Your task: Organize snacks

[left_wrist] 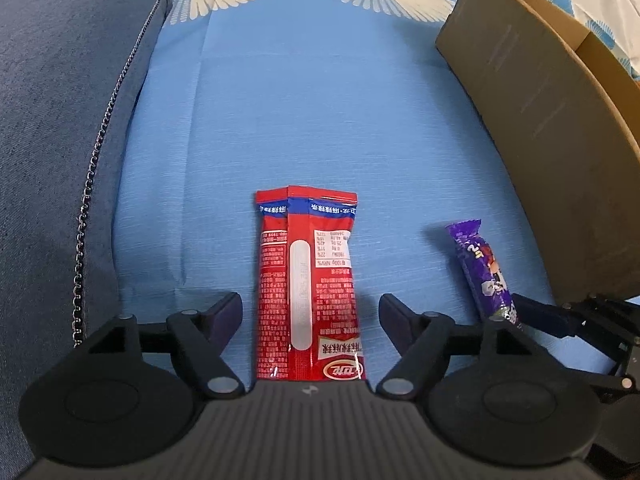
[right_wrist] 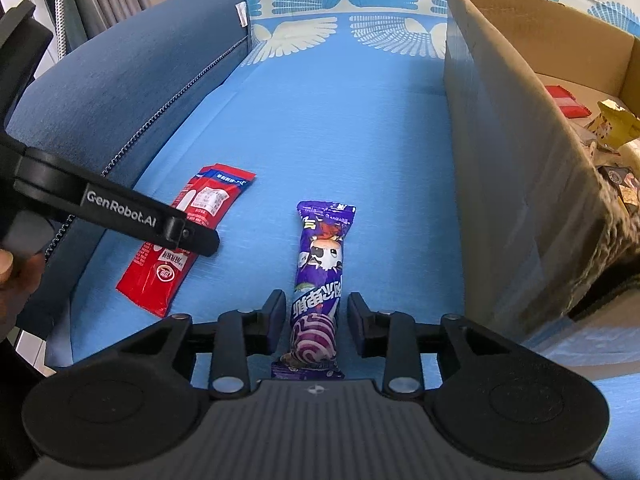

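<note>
A long red snack packet [left_wrist: 308, 280] lies flat on the light blue cover, between the wide-apart fingers of my left gripper [left_wrist: 311, 312]. The gripper is open and neither pad touches the packet. A purple snack bar [right_wrist: 320, 276] lies lengthwise between the fingers of my right gripper [right_wrist: 316, 312]. Its jaws stand narrowly apart, with a thin gap on each side of the wrapper, so it is open. In the right wrist view the red packet [right_wrist: 188, 232] lies to the left, under a finger [right_wrist: 196, 238] of the left gripper. The purple bar [left_wrist: 484, 272] also shows in the left wrist view.
An open cardboard box [right_wrist: 520, 168] stands close on the right, with several snacks [right_wrist: 612, 132] inside. Its wall [left_wrist: 532, 120] rises beside the purple bar. A dark blue sofa armrest [left_wrist: 60, 140] borders the left side. A person's hand [right_wrist: 12, 276] holds the left gripper.
</note>
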{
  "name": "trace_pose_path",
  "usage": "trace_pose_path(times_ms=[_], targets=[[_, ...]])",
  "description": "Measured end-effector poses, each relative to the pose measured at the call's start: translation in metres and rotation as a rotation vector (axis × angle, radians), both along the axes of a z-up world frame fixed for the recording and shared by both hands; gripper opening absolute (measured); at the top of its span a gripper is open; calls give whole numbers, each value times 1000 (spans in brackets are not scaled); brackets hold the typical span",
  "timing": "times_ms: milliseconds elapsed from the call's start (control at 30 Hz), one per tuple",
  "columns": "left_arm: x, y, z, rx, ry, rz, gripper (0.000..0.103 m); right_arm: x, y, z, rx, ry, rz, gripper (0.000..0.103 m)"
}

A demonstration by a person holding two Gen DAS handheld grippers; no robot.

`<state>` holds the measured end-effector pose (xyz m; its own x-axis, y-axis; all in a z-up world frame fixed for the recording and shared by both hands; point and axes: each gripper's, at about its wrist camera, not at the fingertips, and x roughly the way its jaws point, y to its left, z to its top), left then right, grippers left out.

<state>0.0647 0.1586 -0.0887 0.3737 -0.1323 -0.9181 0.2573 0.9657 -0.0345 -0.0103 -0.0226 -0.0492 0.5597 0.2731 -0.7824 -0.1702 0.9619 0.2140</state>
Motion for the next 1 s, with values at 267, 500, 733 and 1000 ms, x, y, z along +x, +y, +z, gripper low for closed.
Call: trace_pose_path(times_ms=[267, 500, 733, 1000], targets=[[1, -4, -2, 14, 1, -9, 80, 0, -3, 0, 2, -3, -8, 37], [0, -6, -4, 31, 1, -24, 80, 1, -2, 1, 4, -4, -12, 37], [-1, -10, -6, 53, 0, -42, 80, 1, 0, 1, -14, -9, -8, 36], [-4, -15, -7, 73, -7, -55, 78, 2, 7, -1, -72, -26, 16, 29]])
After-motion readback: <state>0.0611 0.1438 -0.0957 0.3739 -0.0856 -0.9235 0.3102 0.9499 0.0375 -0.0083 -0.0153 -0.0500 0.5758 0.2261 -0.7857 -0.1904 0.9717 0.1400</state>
